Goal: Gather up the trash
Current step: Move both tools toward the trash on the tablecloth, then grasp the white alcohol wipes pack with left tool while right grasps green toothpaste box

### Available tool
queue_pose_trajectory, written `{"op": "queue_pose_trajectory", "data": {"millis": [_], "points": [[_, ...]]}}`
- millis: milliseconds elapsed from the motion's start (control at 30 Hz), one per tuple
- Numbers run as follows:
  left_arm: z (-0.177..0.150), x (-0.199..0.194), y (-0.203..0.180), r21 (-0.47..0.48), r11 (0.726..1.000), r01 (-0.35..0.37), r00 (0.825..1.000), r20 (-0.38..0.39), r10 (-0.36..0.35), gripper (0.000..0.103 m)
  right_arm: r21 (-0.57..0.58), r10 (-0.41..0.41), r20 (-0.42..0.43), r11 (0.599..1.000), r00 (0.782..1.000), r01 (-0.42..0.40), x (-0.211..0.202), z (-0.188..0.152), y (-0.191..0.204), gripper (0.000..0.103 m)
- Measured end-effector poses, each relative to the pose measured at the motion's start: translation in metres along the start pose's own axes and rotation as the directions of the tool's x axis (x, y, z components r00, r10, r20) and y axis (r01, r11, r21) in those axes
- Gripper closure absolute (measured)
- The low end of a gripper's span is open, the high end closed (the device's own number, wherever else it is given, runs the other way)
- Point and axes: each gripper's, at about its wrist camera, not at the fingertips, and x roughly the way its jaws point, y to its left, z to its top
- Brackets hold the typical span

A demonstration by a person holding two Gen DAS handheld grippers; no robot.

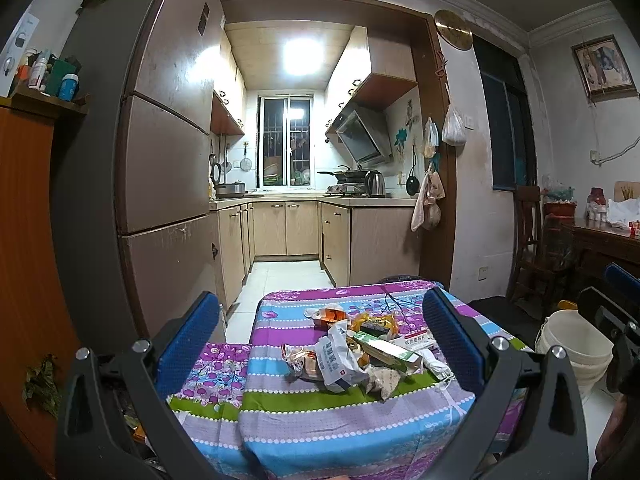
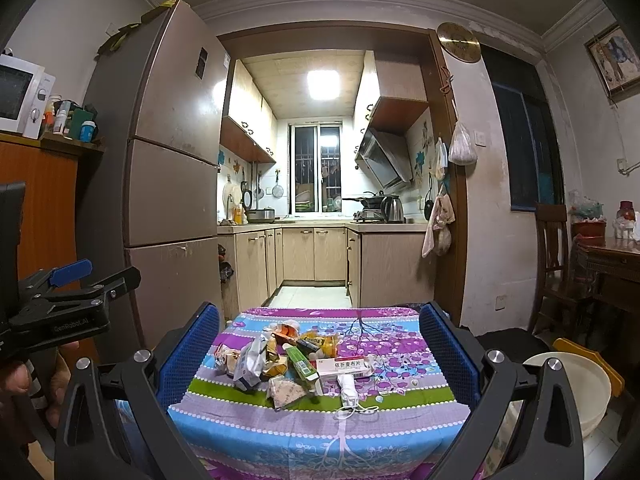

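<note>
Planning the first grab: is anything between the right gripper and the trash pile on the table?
Nothing visible. The right gripper is open, and only bare tablecloth lies before the trash pile. The face mask lies nearest.

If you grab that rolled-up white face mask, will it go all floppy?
Probably. The face mask looks like soft cloth, so it would likely sag and unroll. Its loose ear loops may dangle or snag. It seems very light.

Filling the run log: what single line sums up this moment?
phase: approach | left hand-held gripper: open, empty | right hand-held gripper: open, empty | trash pile: on table, untouched | white bucket: beside table
</note>
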Motion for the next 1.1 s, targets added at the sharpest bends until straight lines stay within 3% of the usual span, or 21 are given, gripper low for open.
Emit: {"op": "queue_pose_trajectory", "data": {"millis": [533, 700, 767, 833, 900, 933, 1000, 1067, 1100], "points": [[-0.003, 0.006, 0.0, 0.016, 1.0, -0.005, 0.998, -0.059, 0.006, 0.005, -0.003, -0.001, 0.002, 1.0, 1.0, 0.001, 0.001, 0.0, -0.001, 0.004], [-0.007, 0.024, 0.013, -0.02, 1.0, 0.002, 0.995, -0.097, -0.004, 0.005, 0.025, 0.025, -0.037, 0.999, 0.999, -0.024, 0.009, -0.006, -0.011, 0.004], [-0.018, 0.047, 0.019, -0.024, 0.999, 0.035, 0.985, -0.169, -0.038, 0.005, 0.045, 0.04, -0.064, 0.998, 0.997, -0.038, 0.015, -0.013, -0.02, 0.004], [-0.035, 0.071, 0.022, -0.023, 0.997, 0.071, 0.963, -0.26, -0.074, 0.005, 0.061, 0.059, -0.101, 0.997, 0.993, -0.053, 0.025, -0.023, -0.029, 0.004], [-0.056, 0.096, 0.024, -0.037, 0.992, 0.117, 0.936, -0.329, -0.123, 0.005, 0.077, 0.092, -0.146, 0.994, 0.985, -0.081, 0.037, -0.033, -0.038, 0.004], [-0.072, 0.112, 0.027, -0.062, 0.99, 0.13, 0.909, -0.391, -0.144, 0.005, 0.079, 0.11, -0.177, 0.992, 0.978, -0.098, 0.047, -0.04, -0.041, 0.004], [-0.087, 0.126, 0.03, -0.069, 0.989, 0.132, 0.905, -0.399, -0.148, 0.006, 0.067, 0.145, -0.229, 0.989, 0.963, -0.133, 0.064, -0.052, -0.043, 0.01], [-0.106, 0.143, 0.032, -0.038, 0.983, 0.179, 0.886, -0.429, -0.178, 0.008, 0.073, 0.194, -0.294, 0.981, 0.936, -0.18, 0.087, -0.065, -0.046, 0.021], [-0.111, 0.146, 0.028, -0.068, 0.976, 0.209, 0.877, -0.428, -0.217, 0.008, 0.08, 0.213, -0.317, 0.977, 0.924, -0.197, 0.096, -0.07, -0.047, 0.026]]}}
